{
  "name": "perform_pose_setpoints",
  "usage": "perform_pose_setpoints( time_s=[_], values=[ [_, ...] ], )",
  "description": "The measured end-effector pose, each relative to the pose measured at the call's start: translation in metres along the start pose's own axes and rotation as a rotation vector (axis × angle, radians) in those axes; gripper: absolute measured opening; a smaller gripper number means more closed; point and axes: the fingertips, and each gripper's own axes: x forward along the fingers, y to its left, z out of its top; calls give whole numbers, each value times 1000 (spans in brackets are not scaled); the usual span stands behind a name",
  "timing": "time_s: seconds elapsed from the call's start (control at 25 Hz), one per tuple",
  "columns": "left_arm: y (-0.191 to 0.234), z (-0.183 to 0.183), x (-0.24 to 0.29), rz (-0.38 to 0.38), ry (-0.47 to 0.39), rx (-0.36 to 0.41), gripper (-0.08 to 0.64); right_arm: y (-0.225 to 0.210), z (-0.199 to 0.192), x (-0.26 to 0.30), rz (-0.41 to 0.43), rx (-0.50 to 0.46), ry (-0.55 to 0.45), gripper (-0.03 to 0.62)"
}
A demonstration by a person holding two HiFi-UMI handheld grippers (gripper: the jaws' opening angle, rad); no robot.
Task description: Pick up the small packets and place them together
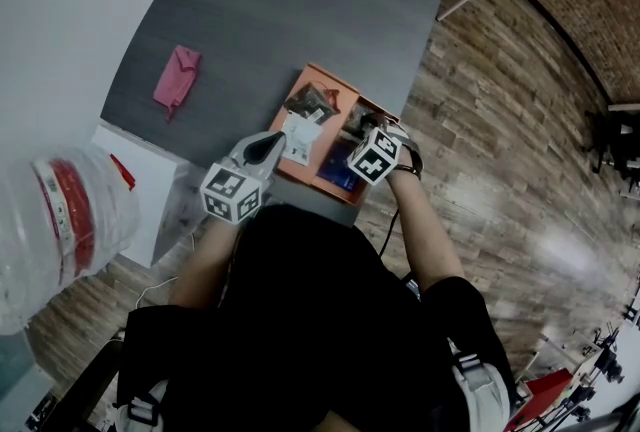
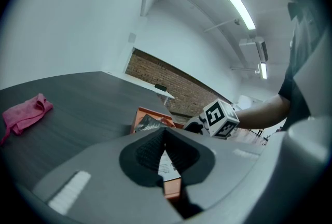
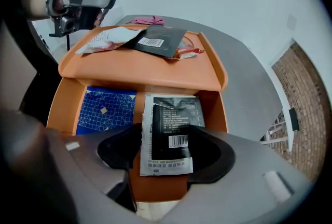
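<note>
Straddling the black packet (image 3: pixel 174 119) at lower right of the tray (image 3: pixel 215 70), the spread jaws of the right gripper (image 3: pixel 166 158) should next be lowered and closed, while a white packet (image 2: pixel 167 165) is clamped by the left gripper (image 2: pixel 165 132).

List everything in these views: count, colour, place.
table: one, dark grey, under the tray
tray: one, orange, two levels, at the table's near edge
upper-level packets: three showing: white-and-red packet, black packet, red-and-white packet partly under the black one
lower-level packets: two, side by side: blue packet, black-and-white packet
cloth: one, pink, on the table, left of the tray
bottle: one, clear with red label, off the table at the person's left
box: one, white, by the table's near left corner
floor: wood planks
left gripper: fingers together, beside the white-and-red packet; whether it grips it is unclear
right gripper: fingers apart over the black-and-white packet
</note>
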Motion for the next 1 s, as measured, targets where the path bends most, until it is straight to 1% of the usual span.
perform_pose_setpoints(
  time_s=[0.12, 0.24, 0.48, 0.64, 0.84, 1.0],
  values=[
    [1, 0, 0, 2, 1, -2, 0, 5, 0, -1, -1, -35, 6, 259],
    [2, 1, 1, 4, -1, -3, 0, 10, 0, -1, 3, -75, 26, 214],
    [3, 2, 1, -2, -5, 1, 0, 19, 1, -2, -10, -125, 35, 142],
    [2, 3, 2, -9, -5, 4, 0, 23, 2, -6, -10, -104, 14, 92],
    [2, 3, 3, -19, -4, 12, 0, 26, 7, -15, -20, -82, -17, 66],
    [2, 4, 2, -29, -9, 12, -1, 25, 8, -21, -52, -85, -22, 46]
  ],
)
